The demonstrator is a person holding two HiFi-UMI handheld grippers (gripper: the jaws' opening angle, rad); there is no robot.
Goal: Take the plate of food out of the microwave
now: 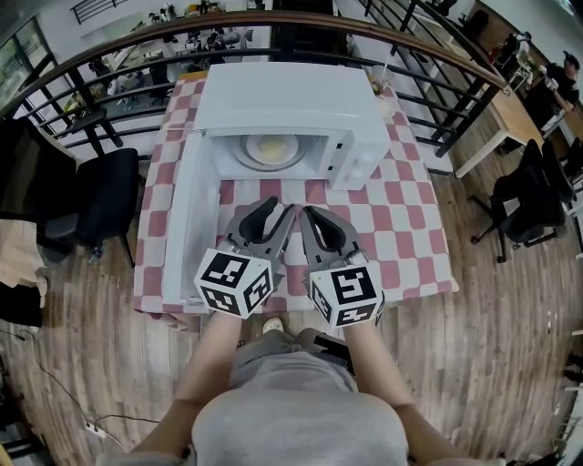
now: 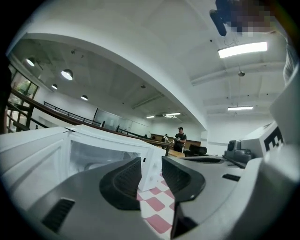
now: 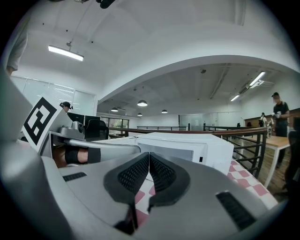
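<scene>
A red-and-white checked tablecloth (image 1: 401, 227) has a black chair (image 1: 100, 196) at nine o'clock, a curved railing (image 1: 273, 16) at twelve, a wooden desk (image 1: 510, 123) at two.

Bright, even light from ceiling strip lamp (image 2: 242, 48) above left hand-held gripper (image 2: 151, 168); strong fisheye bending, dark corners.

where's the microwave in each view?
Head view: microwave top centre, door swung open.
Left gripper view: microwave left of centre.
Right gripper view: microwave centre, mid-height.
Shared landmark: red-and-white checked tablecloth under it.
</scene>
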